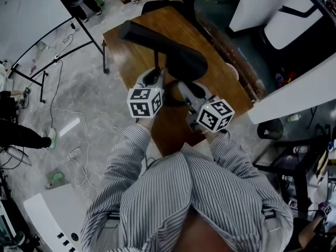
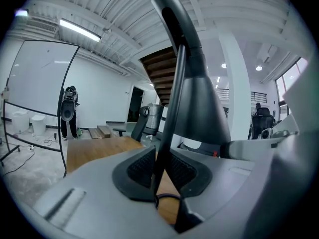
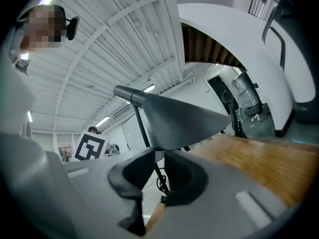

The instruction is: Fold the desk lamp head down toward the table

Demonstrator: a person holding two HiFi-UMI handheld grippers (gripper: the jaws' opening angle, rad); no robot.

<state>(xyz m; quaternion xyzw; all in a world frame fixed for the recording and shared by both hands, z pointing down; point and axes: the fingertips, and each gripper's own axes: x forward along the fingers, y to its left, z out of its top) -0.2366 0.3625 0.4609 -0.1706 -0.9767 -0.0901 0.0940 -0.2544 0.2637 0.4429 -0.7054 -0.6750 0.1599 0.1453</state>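
The left hand-held gripper is clamped on the thin black stem of the desk lamp, with the stem running up between its pads. The dark cone-shaped lamp head stands just above and to the right of it. The right hand-held gripper has its jaws narrow, with the lower rim of the lamp head caught between their tips. The wooden table stretches ahead to its right. From above, both hand-held grippers sit close together under the lamp head.
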